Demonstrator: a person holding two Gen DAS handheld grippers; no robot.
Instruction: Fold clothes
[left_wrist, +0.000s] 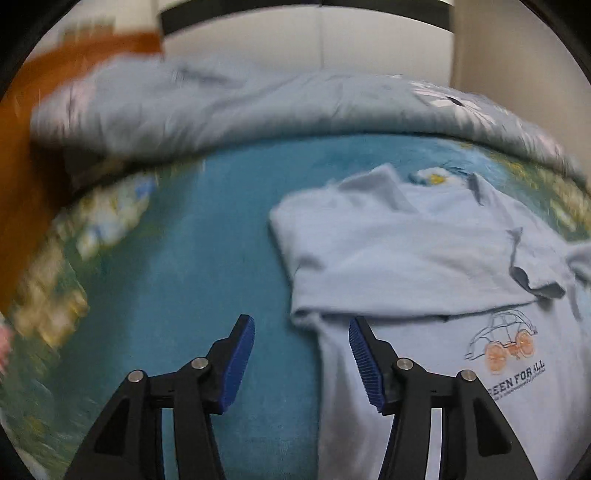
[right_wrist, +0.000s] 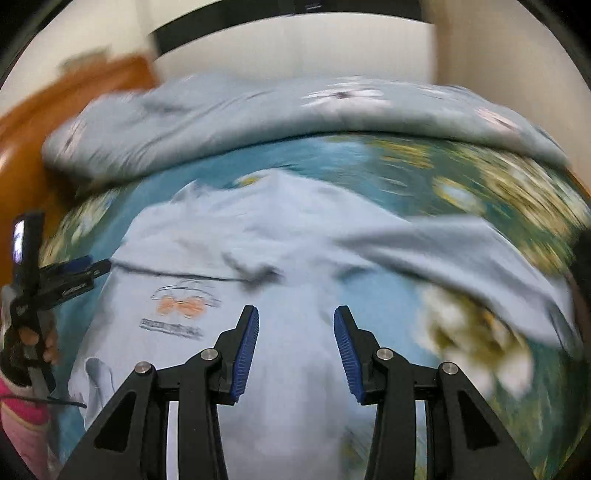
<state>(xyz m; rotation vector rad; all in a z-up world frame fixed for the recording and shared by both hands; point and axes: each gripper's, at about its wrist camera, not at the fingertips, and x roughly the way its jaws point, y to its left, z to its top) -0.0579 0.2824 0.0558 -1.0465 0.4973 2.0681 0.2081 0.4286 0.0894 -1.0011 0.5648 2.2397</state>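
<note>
A light blue T-shirt (left_wrist: 406, 251) lies on the bed, partly folded, with a car print (left_wrist: 506, 343) and dark lettering near its lower right. My left gripper (left_wrist: 300, 321) hovers over the shirt's left edge, open, with nothing between its blue pads. In the right wrist view the same shirt (right_wrist: 295, 240) spreads below my right gripper (right_wrist: 296, 310), which is open and holds nothing; a sleeve trails off to the right. The left gripper (right_wrist: 92, 266) shows at the far left of that view, held by a hand (right_wrist: 40, 343). Both views are motion-blurred.
The bed sheet (left_wrist: 207, 240) is blue with a floral border. A bunched grey-blue duvet (left_wrist: 221, 107) lies across the far side of the bed. Orange-brown wood (left_wrist: 22, 147) stands at the left, with a pale wall behind. A pink sleeve (right_wrist: 22, 413) sits at the lower left.
</note>
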